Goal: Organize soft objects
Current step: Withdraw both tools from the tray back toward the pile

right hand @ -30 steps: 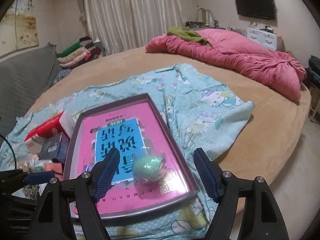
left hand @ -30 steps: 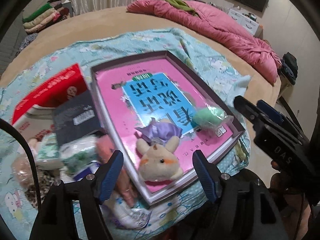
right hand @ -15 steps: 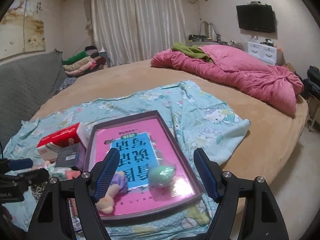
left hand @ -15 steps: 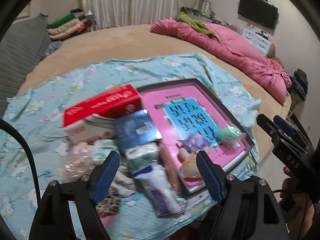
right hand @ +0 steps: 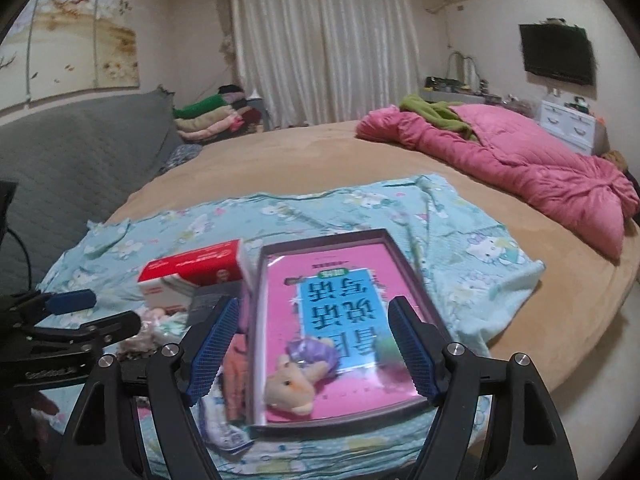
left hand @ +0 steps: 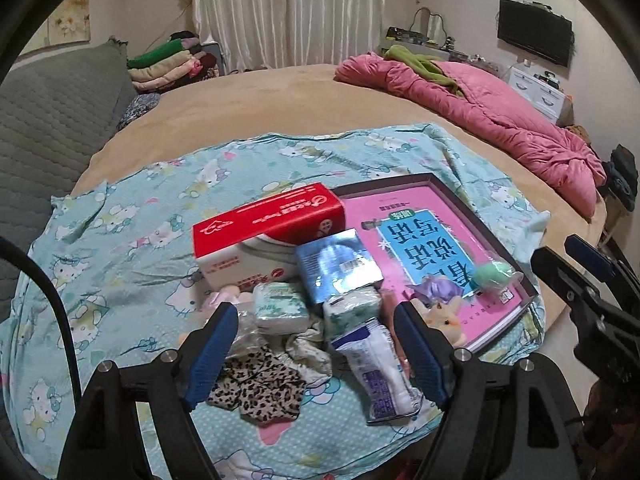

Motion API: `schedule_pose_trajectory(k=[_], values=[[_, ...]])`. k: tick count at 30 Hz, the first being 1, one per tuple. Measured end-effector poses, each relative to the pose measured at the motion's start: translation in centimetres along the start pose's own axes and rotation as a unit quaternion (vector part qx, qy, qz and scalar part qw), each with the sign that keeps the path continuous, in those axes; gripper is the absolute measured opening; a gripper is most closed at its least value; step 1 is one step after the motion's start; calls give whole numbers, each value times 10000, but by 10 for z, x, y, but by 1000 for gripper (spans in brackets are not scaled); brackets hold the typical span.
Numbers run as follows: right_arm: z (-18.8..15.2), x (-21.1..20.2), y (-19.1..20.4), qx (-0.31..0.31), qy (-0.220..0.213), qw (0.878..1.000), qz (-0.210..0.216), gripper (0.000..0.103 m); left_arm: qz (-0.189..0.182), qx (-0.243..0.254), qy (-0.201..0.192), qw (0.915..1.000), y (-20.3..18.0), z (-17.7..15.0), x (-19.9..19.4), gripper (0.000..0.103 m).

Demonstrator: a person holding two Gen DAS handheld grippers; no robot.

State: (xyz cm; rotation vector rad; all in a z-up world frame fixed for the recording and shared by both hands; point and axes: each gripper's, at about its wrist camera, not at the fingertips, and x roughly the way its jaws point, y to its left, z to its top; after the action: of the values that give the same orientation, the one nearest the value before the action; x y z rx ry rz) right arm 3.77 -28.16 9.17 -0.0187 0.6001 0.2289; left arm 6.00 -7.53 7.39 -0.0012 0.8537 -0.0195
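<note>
A pile of soft things lies on the Hello Kitty sheet [left hand: 132, 216]: two tissue packs [left hand: 280, 306], a leopard-print cloth [left hand: 260, 384] and a white-and-blue wipes pack [left hand: 380, 372]. My left gripper [left hand: 316, 352] hangs above this pile, open, with nothing between its pads. To the right, the dark-rimmed tray [right hand: 320, 238] with a pink book holds a beige plush toy [right hand: 290, 386], a purple soft piece [right hand: 312, 354] and a green soft ball [left hand: 492, 274]. Above the tray's near half my right gripper [right hand: 312, 344] is open and holds nothing.
A red-and-white tissue box [left hand: 264, 232] and a shiny blue box [left hand: 338, 266] stand behind the pile. The round tan bed [left hand: 280, 104] carries a pink quilt [left hand: 500, 120] at the far right. A grey headboard [left hand: 44, 120] and folded clothes [left hand: 168, 64] are at the left.
Both grippers have pulled back and risen from the bed. The left view swung from the tray over to the pile. The plush toy and green ball stay in the tray.
</note>
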Motion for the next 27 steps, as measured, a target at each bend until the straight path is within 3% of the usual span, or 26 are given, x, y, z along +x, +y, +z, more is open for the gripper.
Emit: schedule_pose_trajectory(k=[11, 27], values=[[-7, 2, 28, -325, 181, 9992, 140, 78, 111, -273, 58, 9995, 30, -8, 0, 80], [-24, 12, 58, -656, 571, 9958, 294, 78, 419, -961, 153, 9944, 105, -25, 6, 80]])
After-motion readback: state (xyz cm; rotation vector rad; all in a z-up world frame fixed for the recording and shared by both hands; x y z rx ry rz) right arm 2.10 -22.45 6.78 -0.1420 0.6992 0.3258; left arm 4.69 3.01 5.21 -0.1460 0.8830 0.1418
